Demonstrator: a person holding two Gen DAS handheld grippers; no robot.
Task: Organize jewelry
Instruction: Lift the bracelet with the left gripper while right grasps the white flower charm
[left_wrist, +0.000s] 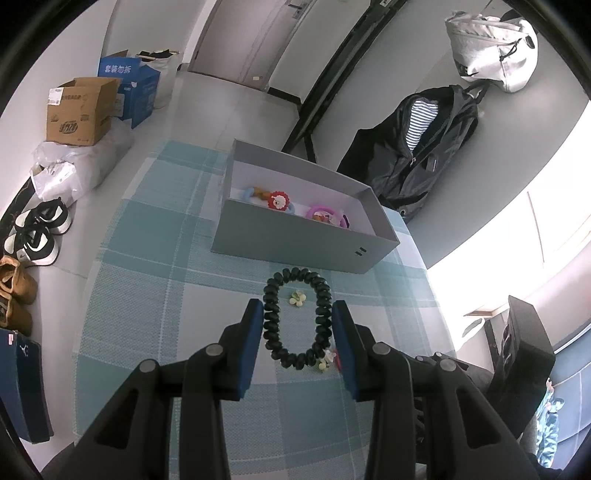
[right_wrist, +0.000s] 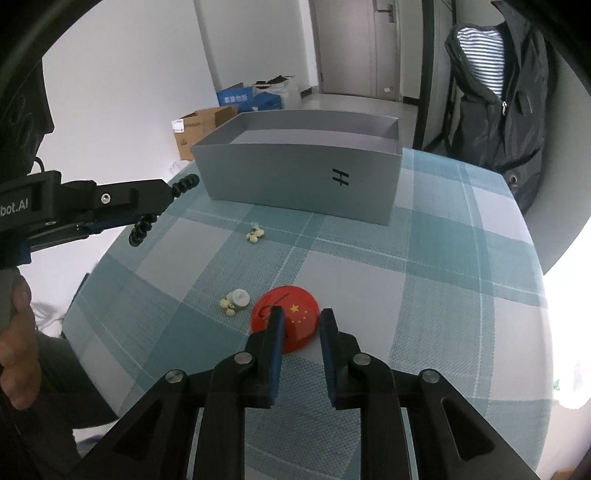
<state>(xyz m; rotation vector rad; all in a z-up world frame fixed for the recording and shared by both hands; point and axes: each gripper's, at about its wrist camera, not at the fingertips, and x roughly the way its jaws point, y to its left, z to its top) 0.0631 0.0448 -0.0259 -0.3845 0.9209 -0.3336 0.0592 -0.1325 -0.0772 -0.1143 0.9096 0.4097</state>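
A small room with a pale floor, cartons and shoes along one wall and a dark jacket (left_wrist: 417, 147) hanging by the door; in the middle stands a round table under a teal plaid cloth (right_wrist: 424, 280). On it sits an open grey box (right_wrist: 306, 177), already holding a few colourful pieces – a red flower-shaped one (left_wrist: 277, 200) and a pink ring (left_wrist: 325, 215) show in the left wrist view.

The black spiral hair tie (left_wrist: 295, 319) is between the pads of the left gripper (left_wrist: 297, 321), just short of the box. It looks light, springy and soft, so it should squash under pressure and may twist or spring free; pinching across both coiled sides, as here, seems the safest hold. The jaws stand at a middling width, each pad touching one side of the loop, and from the right wrist view the tie hangs clear of the cloth – held, by my reading.

The right gripper (right_wrist: 301, 328) hovers with jaws moderately apart over the near edge of a red domed badge (right_wrist: 284, 317), gripping nothing. That badge looks hard, glossy and slippery; its rim is the likely hold.

Smaller still: two cream flower clips (right_wrist: 233, 304), (right_wrist: 255, 234) lie loose on the cloth.
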